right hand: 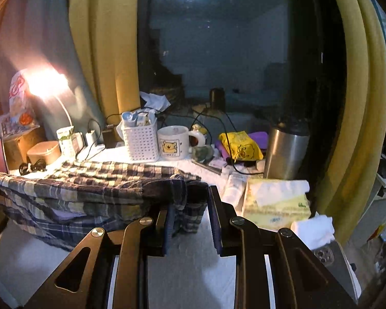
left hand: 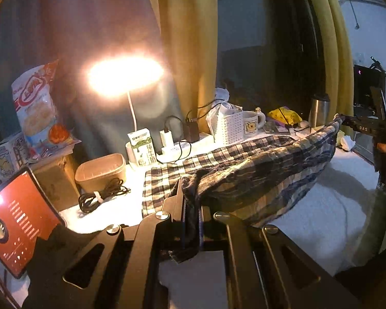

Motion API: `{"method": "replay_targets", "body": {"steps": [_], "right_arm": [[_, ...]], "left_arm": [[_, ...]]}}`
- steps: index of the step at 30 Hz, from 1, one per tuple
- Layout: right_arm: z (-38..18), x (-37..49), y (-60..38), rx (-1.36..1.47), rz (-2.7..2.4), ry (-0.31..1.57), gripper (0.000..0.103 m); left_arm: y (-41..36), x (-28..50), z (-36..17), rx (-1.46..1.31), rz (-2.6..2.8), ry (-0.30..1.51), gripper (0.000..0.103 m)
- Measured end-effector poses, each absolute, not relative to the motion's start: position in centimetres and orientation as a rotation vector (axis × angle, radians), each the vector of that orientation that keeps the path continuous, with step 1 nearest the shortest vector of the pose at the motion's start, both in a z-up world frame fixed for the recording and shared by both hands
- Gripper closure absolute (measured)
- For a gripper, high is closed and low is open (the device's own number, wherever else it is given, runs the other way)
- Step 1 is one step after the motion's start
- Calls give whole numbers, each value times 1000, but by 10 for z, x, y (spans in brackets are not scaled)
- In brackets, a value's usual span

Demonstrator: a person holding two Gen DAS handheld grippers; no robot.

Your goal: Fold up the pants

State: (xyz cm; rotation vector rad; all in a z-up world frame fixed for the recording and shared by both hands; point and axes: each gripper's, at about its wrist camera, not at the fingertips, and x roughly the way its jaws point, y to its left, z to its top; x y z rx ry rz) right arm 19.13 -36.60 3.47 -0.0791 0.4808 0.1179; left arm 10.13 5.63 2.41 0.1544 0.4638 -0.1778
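The plaid pants (left hand: 244, 170) are lifted above the white table (left hand: 321, 219), stretched between the two grippers, with part still lying on the table behind. My left gripper (left hand: 191, 200) is shut on one end of the pants. In the left wrist view the right gripper (left hand: 347, 121) shows at the far right, holding the other end. In the right wrist view the pants (right hand: 90, 193) hang to the left. My right gripper (right hand: 190, 206) has its jaws apart, with the pants' end draped over the left finger (right hand: 167, 221) and bunched between the jaws.
A lit desk lamp (left hand: 126, 77), milk carton (left hand: 141, 146), power strip (left hand: 177, 149), white basket (right hand: 141, 139), mug (right hand: 172, 141), steel flask (right hand: 285, 149), tissue pack (right hand: 275, 203), phone (right hand: 329, 255), tablet (left hand: 15, 224), coiled cable (left hand: 100, 195) and brown box (left hand: 100, 172) crowd the table's back and sides.
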Motion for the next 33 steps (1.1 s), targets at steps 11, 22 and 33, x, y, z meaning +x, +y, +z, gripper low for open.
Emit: {"method": "replay_targets", "body": {"steps": [11,22,33], "right_arm": [[41,243,-365,-78,117,476,78],[24,310,-361,-53,113,512,78],[-10,384,-343,-65,115,592,78]], "left_arm": [[57,162,19,192,-150,478,98],[64,241,-3,217,-122,523,98],[75,326,-45,249,-103,629,97]]}}
